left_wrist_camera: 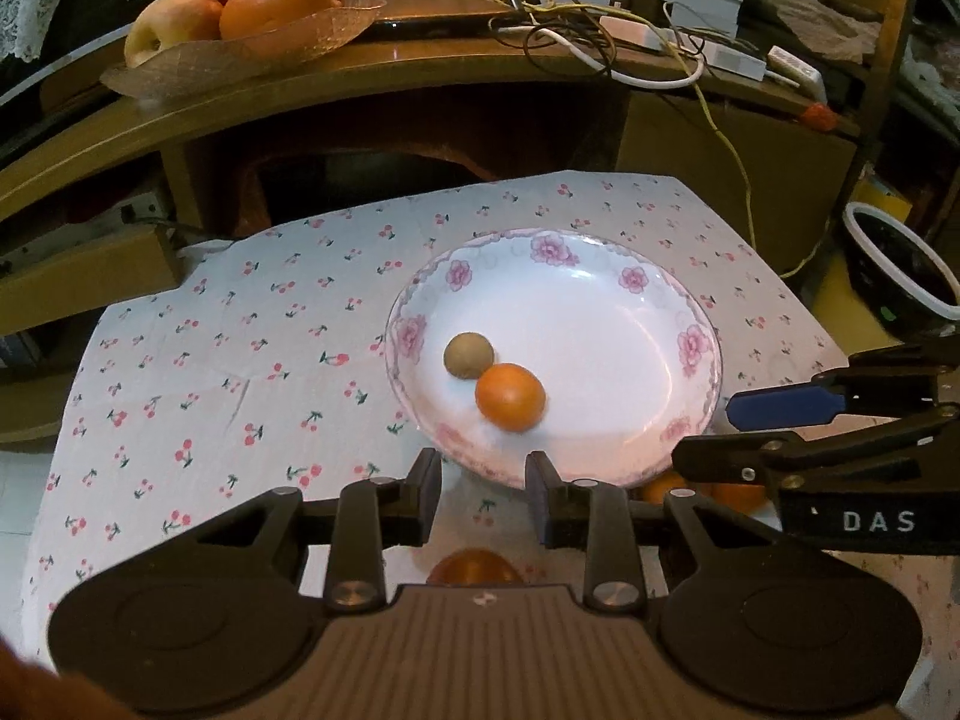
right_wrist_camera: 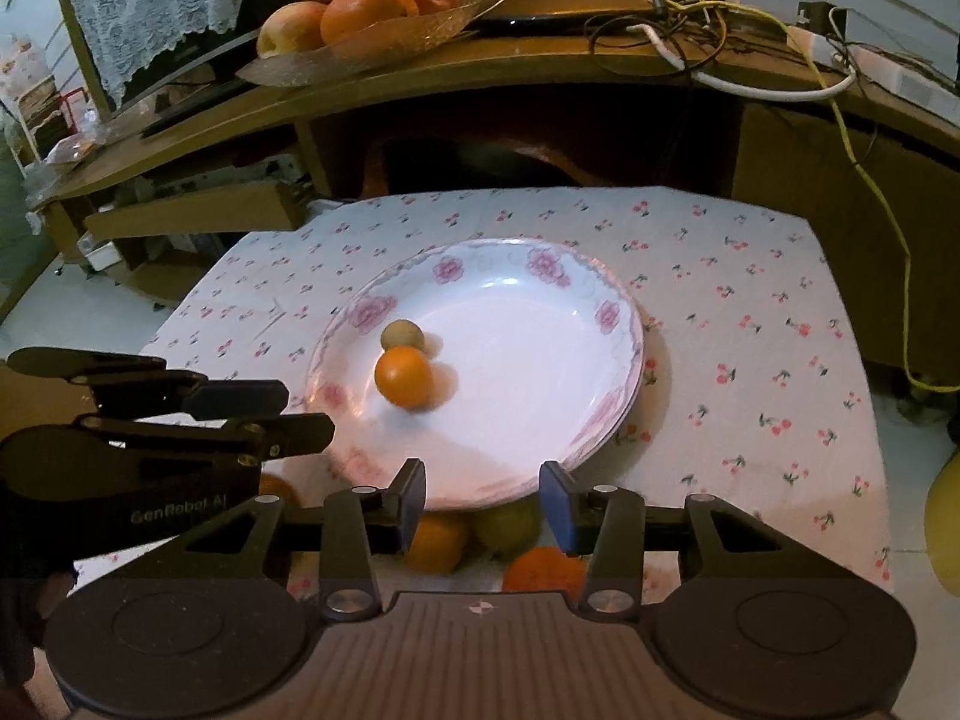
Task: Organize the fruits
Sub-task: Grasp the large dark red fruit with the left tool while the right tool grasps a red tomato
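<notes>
Both views look steeply down and forward from just behind their own fingers, which fill the bottom of each frame, close over a cherry-print cloth (left_wrist_camera: 240, 324). The left wrist view has the floral plate (left_wrist_camera: 624, 276) right of centre; the right wrist view has it centred (right_wrist_camera: 540, 267). Both share the plate, the cloth and the wooden shelf (left_wrist_camera: 420, 69) across the top, and each catches the other gripper at its side edge.

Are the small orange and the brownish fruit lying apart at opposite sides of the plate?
No, the small orange and brownish fruit touch, together on the flowered plate's left part.
</notes>
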### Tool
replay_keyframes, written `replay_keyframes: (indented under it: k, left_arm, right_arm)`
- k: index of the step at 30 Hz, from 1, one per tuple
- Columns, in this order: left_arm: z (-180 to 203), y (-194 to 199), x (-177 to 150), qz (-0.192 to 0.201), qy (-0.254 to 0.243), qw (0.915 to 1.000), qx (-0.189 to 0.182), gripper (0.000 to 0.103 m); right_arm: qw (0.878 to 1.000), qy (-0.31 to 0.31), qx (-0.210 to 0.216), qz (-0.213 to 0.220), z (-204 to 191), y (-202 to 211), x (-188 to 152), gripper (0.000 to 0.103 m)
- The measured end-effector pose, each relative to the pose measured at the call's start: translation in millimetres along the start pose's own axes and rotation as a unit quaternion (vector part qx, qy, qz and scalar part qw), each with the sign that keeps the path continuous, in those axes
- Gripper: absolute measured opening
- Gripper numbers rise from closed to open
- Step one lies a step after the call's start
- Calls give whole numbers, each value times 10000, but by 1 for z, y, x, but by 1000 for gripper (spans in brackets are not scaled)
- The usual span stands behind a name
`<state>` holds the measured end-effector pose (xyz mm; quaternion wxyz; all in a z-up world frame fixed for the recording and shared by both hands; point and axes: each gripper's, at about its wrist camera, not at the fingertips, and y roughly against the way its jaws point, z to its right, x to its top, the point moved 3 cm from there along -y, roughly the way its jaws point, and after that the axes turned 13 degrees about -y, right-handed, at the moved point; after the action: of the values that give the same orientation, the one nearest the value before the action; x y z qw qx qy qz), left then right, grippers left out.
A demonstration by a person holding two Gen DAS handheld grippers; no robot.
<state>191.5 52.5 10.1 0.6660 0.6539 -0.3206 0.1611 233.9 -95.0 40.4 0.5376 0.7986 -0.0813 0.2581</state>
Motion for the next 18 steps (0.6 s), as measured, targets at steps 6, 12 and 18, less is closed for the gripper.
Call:
replay_keyframes:
  k: [6,12,18]
  left_arm:
    - [0,10,-11,-38,-94,9999,-62,36]
    - [-4,17,-23,-97,-150,9998,-111,38]
    - [-8,17,-31,-170,-126,9996,-195,41]
  right_arm:
    - [9997,104,182,-91,-6,12,-13,45]
    - [9984,286,373,-306,-15,16,-32,46]
    - [9952,595,546,-558,-30,9,-48,52]
